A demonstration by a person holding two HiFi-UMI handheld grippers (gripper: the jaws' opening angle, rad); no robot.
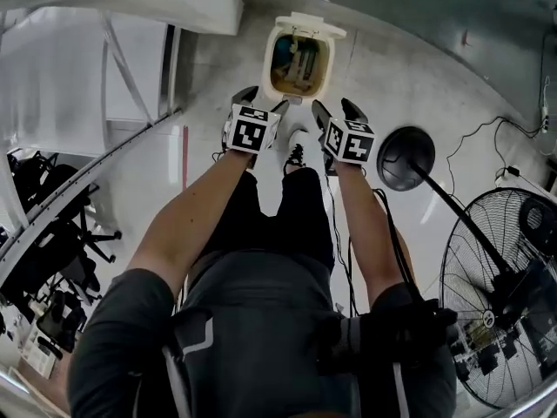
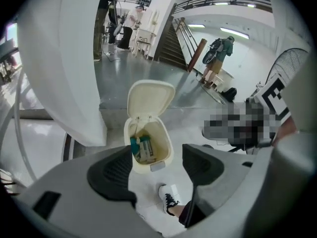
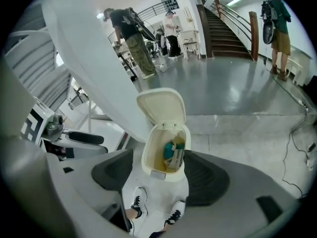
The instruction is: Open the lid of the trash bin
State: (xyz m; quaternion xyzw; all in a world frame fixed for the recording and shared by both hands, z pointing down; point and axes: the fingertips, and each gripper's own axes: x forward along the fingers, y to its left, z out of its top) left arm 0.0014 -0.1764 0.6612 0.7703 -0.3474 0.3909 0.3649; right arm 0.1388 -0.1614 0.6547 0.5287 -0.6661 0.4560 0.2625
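Observation:
A cream trash bin [image 1: 299, 91] [image 2: 165, 148] [image 3: 149, 158] stands on the floor with its lid [image 1: 306, 26] [image 2: 150, 97] [image 3: 161, 106] swung up and back, and packaging shows inside. My left gripper [image 1: 260, 101] [image 2: 157, 167] is held open above the floor, just short of the bin's near left corner, with nothing between its fingers. To the right, my right gripper [image 1: 332, 108] [image 3: 157, 175] is also open and holds nothing, level with the bin's near edge. The person's white shoe [image 1: 296, 144] [image 2: 168, 199] stands in front of the bin.
A white slanted column [image 2: 74, 63] [image 3: 94, 68] rises left of the bin. A standing fan [image 1: 500, 294] and its round black base [image 1: 406, 157] are at the right, with cables [image 1: 477, 133] on the floor. Chairs and a railing [image 1: 52, 225] are at the left. People stand far off by the stairs [image 3: 225, 31].

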